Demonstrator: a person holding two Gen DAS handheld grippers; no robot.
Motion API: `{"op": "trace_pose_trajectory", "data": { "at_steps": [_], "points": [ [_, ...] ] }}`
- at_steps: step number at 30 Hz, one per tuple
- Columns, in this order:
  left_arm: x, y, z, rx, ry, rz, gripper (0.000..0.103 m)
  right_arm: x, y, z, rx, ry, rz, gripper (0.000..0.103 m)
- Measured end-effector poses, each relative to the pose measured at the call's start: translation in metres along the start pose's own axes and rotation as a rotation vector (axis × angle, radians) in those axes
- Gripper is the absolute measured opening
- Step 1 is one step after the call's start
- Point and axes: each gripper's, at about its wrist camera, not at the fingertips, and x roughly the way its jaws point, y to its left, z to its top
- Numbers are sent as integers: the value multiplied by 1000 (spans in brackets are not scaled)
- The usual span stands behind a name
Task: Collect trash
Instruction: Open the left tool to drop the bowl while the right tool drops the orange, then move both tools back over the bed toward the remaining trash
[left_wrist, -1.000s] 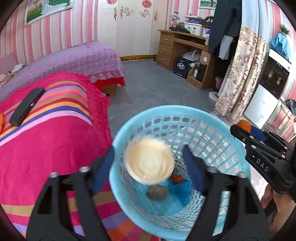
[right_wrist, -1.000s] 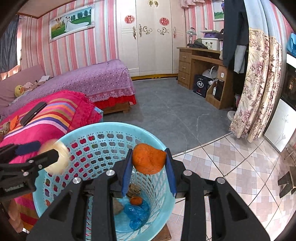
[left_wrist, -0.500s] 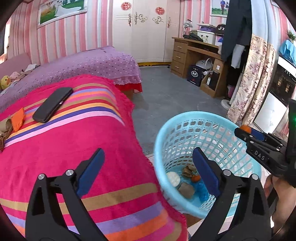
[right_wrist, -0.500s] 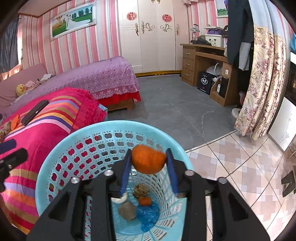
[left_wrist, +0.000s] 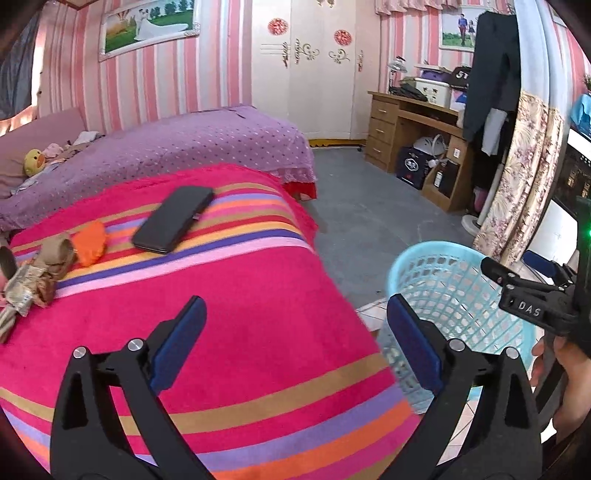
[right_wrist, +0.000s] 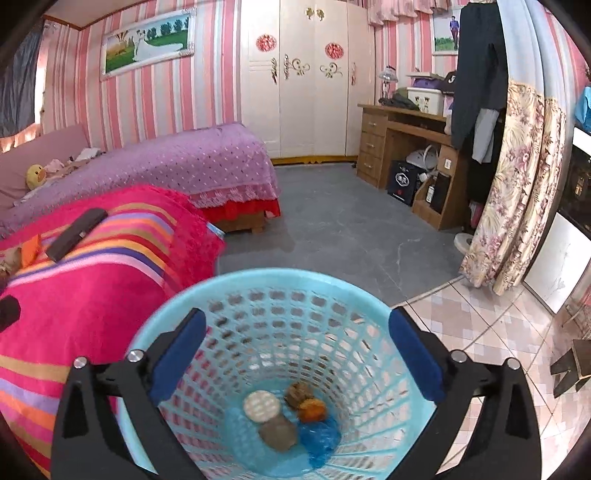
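A light blue plastic basket (right_wrist: 280, 284) stands on the floor beside the bed; it also shows in the left wrist view (left_wrist: 436, 258). At its bottom lie a pale round disc (right_wrist: 260, 405), an orange lump (right_wrist: 313, 410), brown scraps (right_wrist: 298, 392) and blue wrap (right_wrist: 320, 435). My right gripper (right_wrist: 294, 350) is open and empty over the basket. My left gripper (left_wrist: 295, 338) is open and empty over the striped pink blanket (left_wrist: 221, 295). An orange scrap (left_wrist: 88, 242) and crumpled brown trash (left_wrist: 40, 273) lie on the blanket's far left.
A black phone (left_wrist: 173, 218) lies on the blanket near the orange scrap. A purple bed (left_wrist: 166, 147) is behind. A wooden desk (left_wrist: 413, 129), floral curtain (left_wrist: 517, 177) and white appliance stand to the right. Grey floor and tiles surround the basket.
My right gripper has opened and the orange lump has dropped into the basket. My left gripper, open and empty after dropping the disc, has swung left from the basket over the blanket.
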Motion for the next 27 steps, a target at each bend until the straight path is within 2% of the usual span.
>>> {"op": "trace_pose_trajectory", "data": {
  "at_steps": [5,9,15,19,27],
  "points": [
    [-17,41,3,-48,-14,16,97,-11,36,9,-14,-23,27,98],
    [-35,84,3,-53,-36,60,97,-12,76,14,-49,-26,48,98],
    [-49,152,-7,-67,-37,122,97,-12,139,15,-77,-21,125,98],
    [-52,201,-14,-119,-19,152,97,-13,177,12,-84,-11,171,98],
    [-57,276,-28,-167,-3,240,97,-11,221,4,-95,20,190,98]
  ]
}}
